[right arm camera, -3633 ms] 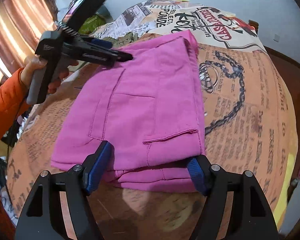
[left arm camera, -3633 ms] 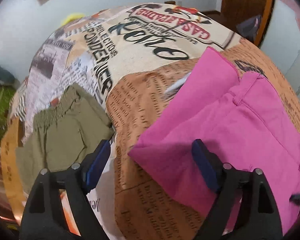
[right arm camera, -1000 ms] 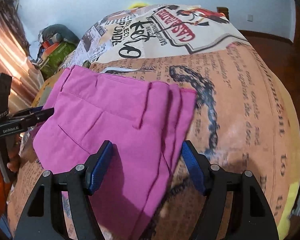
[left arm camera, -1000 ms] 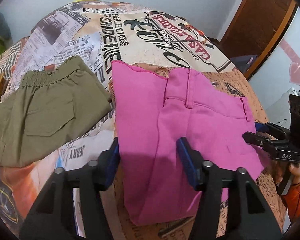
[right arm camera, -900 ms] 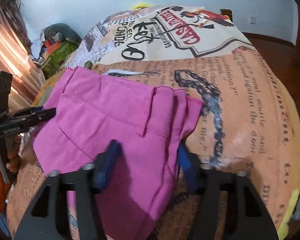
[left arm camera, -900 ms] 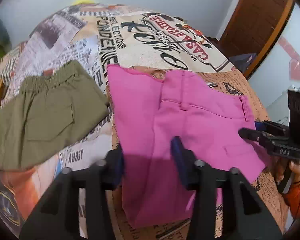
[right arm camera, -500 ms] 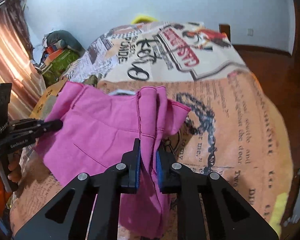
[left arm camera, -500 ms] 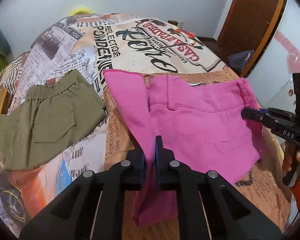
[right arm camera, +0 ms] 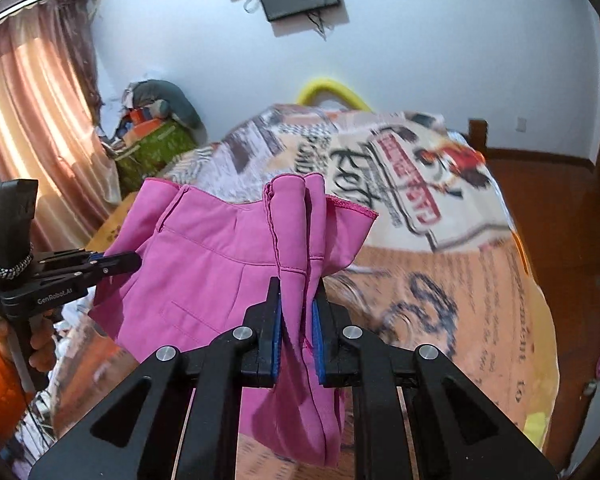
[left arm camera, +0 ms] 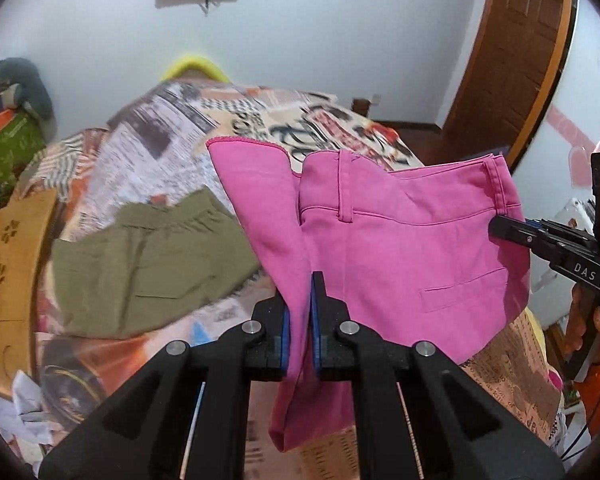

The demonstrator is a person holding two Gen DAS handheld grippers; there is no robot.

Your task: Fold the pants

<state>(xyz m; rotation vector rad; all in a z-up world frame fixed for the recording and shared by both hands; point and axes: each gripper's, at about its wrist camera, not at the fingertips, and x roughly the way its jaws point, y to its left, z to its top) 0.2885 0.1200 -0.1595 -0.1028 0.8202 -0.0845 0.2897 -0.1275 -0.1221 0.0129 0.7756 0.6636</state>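
The folded pink pants (left arm camera: 400, 248) hang in the air between my two grippers, lifted off the bed. My left gripper (left arm camera: 299, 316) is shut on one end of the folded stack. My right gripper (right arm camera: 296, 312) is shut on the other end, where the layers bunch up. The pants (right arm camera: 204, 280) show their waistband, a belt loop and a welt pocket. Each gripper shows in the other's view: the right one (left arm camera: 500, 226) at the right, the left one (right arm camera: 134, 260) at the left. The lower edges of the pants droop below the jaws.
A bed (right arm camera: 440, 280) with a newspaper-print cover lies below. Folded olive-green shorts (left arm camera: 148, 268) lie on it to the left. A wooden footboard (left arm camera: 8, 272) is at the left edge, a pile of bags (right arm camera: 156, 136) by the curtain, a wooden door (left arm camera: 512, 52) at the right.
Both grippers closed on the ends of the pink pants and lifted them off the bed. The cameras tilted up, so the wall now fills the top of both views.
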